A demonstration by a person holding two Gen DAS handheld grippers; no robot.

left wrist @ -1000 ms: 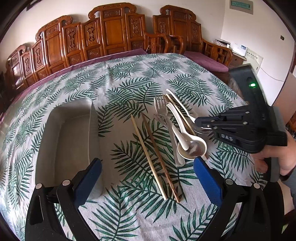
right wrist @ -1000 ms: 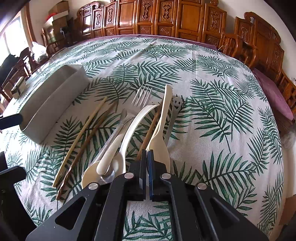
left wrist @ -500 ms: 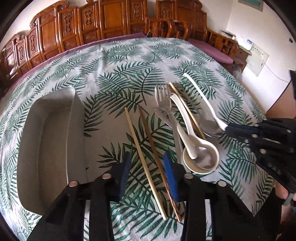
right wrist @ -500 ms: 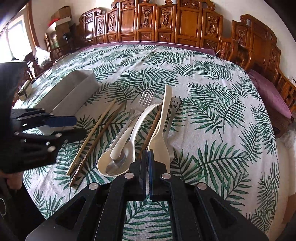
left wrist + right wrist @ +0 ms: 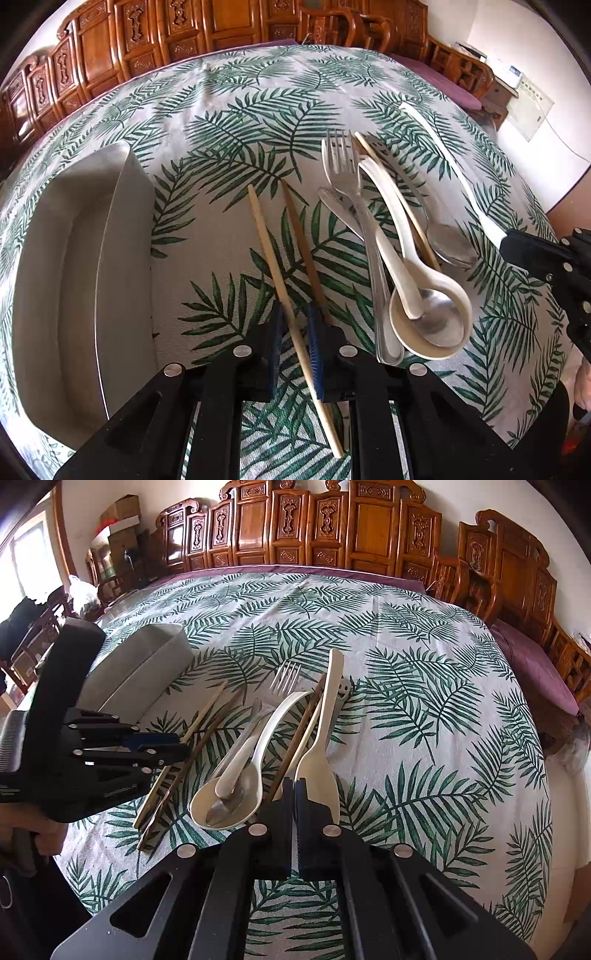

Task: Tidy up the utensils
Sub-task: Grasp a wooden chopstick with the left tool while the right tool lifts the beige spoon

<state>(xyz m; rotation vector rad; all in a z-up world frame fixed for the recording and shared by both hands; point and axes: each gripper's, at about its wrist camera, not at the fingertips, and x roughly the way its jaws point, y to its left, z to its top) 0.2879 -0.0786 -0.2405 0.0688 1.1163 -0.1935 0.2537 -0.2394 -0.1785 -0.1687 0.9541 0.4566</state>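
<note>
On a palm-leaf print tablecloth (image 5: 229, 122), the left gripper (image 5: 295, 332) pinches a pale bamboo chopstick (image 5: 273, 254) beside its darker wooden twin (image 5: 301, 243), near a long grey plastic tray (image 5: 85, 258). The right gripper (image 5: 294, 805) grips the bowl end of a cream plastic spoon (image 5: 325, 723), lifted above the piled cutlery

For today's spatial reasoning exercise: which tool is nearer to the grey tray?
Left. The left tool, closed around the pale chopstick, sits just right of the grey tray. The right tool holds the cream spoon beyond the utensil pile, farther from it.
</note>
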